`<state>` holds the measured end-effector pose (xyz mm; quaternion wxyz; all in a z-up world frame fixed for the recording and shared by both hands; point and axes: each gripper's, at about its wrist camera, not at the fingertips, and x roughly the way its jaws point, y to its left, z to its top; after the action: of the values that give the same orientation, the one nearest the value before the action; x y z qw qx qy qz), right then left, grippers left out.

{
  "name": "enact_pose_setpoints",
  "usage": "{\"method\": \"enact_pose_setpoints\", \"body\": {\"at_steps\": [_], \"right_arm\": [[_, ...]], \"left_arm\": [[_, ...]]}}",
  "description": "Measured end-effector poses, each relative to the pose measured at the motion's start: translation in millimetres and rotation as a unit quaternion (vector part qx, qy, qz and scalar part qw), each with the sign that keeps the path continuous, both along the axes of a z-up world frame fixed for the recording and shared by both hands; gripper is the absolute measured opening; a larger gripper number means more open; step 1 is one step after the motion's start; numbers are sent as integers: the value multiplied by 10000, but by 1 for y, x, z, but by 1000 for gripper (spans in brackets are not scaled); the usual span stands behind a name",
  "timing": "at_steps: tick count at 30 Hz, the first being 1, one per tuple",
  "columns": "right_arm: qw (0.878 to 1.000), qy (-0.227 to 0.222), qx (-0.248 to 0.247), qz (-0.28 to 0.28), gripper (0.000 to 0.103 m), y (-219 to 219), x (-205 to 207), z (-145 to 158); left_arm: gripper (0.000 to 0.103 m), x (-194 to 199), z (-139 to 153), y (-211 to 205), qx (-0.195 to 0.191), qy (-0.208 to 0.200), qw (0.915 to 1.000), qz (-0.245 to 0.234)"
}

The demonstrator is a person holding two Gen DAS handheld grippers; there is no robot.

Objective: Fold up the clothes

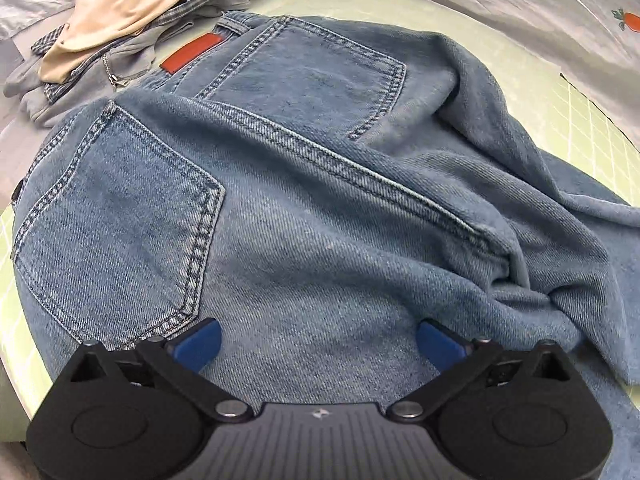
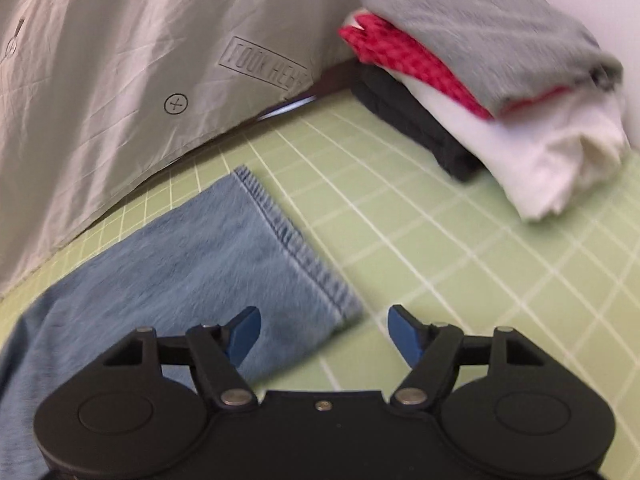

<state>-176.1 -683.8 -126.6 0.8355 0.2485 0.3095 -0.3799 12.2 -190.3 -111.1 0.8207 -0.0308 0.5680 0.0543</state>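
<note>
Two hand-held grippers [image 1: 318, 344] [image 2: 324, 334] (fingers spread) above blue jeans [image 1: 304, 216]

Jeans [image 1: 304, 208] lie spread on the mat [image 2: 440, 264], seat up. Heap of loose clothes [image 1: 120, 20] behind the jeans' waistband. Folded stack [image 2: 480, 92] on the mat, beyond and right of the jeans' leg hem [image 2: 296, 248]. Sheet [image 2: 120, 80] behind the mat.

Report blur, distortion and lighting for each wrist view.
Left wrist: sharp, the jeans show crisp stitching; fisheye bends the green mat; light soft and even. Right wrist: motion blur smears the folded stack and jeans hem; grid lines curve.
</note>
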Motion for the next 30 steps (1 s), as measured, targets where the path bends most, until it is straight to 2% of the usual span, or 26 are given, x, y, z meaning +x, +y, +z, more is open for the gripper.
{"method": "enact_pose_setpoints", "body": {"at_steps": [1, 2, 3, 4, 5, 8, 9, 13, 15, 18, 23, 25, 28, 30], "right_arm": [[9997, 92, -186, 164, 51, 2, 5, -1], [9984, 238, -394, 337, 44, 5, 9, -2], [9968, 307, -525, 521, 32, 7, 12, -2], [9952, 314, -603, 710, 27, 8, 12, -1], [9950, 269, -638, 717, 26, 6, 9, 1], [9969, 48, -668, 416, 21, -7, -11, 9], [9967, 40, -763, 262, 9, -11, -18, 15], [9938, 222, -1020, -384, 9, -31, -43, 28], [9950, 480, -831, -288, 10, -39, -43, 18], [9927, 793, -886, -214, 14, -34, -40, 13], [9939, 669, -759, -445, 12, -33, -38, 15], [9926, 618, -957, -408, 8, -31, -38, 22], [9892, 577, -1310, -322, 8, -26, -36, 36], [9882, 629, -1368, -275, 8, -29, -33, 40]], "left_arm": [[103, 1, 0, 0, -4, 42, 10000, 20], [103, 3, 0, 0, -14, 107, 9999, 35], [103, 4, 0, 0, -23, 170, 9998, 37], [103, 5, 0, -1, -33, 233, 9997, 37], [103, 7, -1, -1, -41, 290, 9996, 21], [103, 11, 0, -1, -59, 417, 9991, -20], [103, 12, 0, -1, -63, 441, 9990, -27], [103, 8, 1, -2, -55, 379, 9993, -29], [103, 5, 2, -3, -45, 316, 9995, -30], [103, 4, 2, -3, -33, 231, 9997, -33], [103, -1, 1, -8, -14, 111, 9999, -49], [103, -2, 2, -9, -12, 99, 9999, -70], [103, -2, 3, -11, -12, 96, 9999, -95], [103, -3, 1, -8, -12, 71, 9999, -89]]}}
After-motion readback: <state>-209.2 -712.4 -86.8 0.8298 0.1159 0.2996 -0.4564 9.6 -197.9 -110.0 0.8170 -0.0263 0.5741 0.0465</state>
